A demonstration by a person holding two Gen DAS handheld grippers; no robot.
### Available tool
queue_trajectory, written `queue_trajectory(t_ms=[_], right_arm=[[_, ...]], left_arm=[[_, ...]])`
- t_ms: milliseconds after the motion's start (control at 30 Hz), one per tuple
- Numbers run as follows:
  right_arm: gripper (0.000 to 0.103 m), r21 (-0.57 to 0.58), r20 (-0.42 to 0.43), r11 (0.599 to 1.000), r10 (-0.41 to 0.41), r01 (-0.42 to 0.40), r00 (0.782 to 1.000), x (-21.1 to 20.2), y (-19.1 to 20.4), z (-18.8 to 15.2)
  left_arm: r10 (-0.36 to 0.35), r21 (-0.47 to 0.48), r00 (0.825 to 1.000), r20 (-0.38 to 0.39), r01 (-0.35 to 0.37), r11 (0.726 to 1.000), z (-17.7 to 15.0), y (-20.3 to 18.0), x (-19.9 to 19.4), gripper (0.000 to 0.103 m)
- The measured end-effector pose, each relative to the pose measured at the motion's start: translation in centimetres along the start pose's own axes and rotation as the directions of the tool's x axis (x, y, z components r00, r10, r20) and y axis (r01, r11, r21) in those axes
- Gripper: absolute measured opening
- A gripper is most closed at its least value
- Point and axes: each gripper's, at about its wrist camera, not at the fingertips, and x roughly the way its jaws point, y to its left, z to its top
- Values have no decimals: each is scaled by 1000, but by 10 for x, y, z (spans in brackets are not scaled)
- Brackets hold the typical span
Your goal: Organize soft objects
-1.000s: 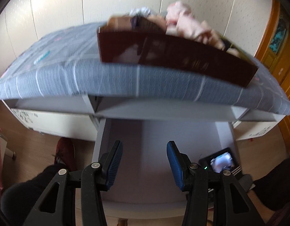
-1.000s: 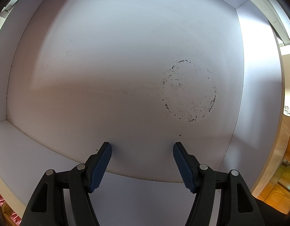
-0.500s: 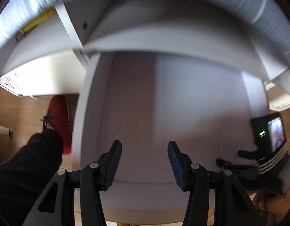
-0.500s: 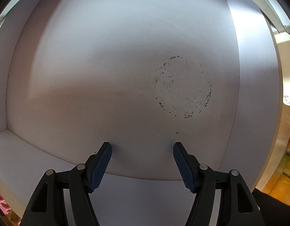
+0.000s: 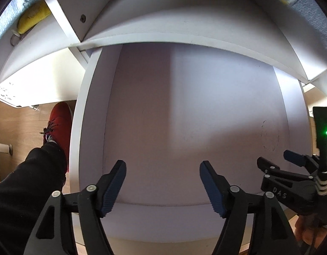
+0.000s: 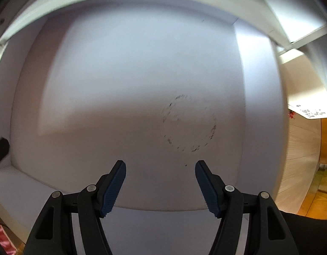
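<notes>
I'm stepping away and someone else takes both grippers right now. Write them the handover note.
Left gripper: open, holding nothing, aimed down into the open white drawer.
Right gripper: open, holding nothing, over the same drawer, close to the round scuff mark on its floor.
Soft objects: none show in either view at this moment. The part of the drawer in view holds nothing.
Done: the drawer is pulled out and ready.
Left: apparently the whole sorting job; find the soft things, pick them up and lay them in the drawer.
Mind your red shoe by the drawer's left side.
</notes>
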Motion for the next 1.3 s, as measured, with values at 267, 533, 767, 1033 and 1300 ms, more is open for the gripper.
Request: queue_trajectory(t_ms=[267, 533, 767, 1033, 1300], right_arm=[[69, 36, 109, 999, -12, 8, 994, -30, -13, 5], [69, 71, 219, 997, -36, 21, 975, -65, -19, 6], [69, 96, 323, 995, -56, 26, 945, -109, -13, -2], [69, 81, 553, 995, -87, 50, 829, -188, -11, -18], [69, 130, 699, 991, -64, -39, 712, -264, -33, -40]], left_arm=[[-17, 22, 996, 85, 15, 1000, -3, -7, -18, 80], [-18, 41, 978, 208, 10, 999, -6, -12, -52, 86], [-27, 16, 941, 339, 23, 1000, -7, -15, -91, 89], [-46, 6, 866, 498, 49, 999, -14, -11, -157, 100], [-29, -15, 770, 637, 50, 999, -24, -8, -234, 103]])
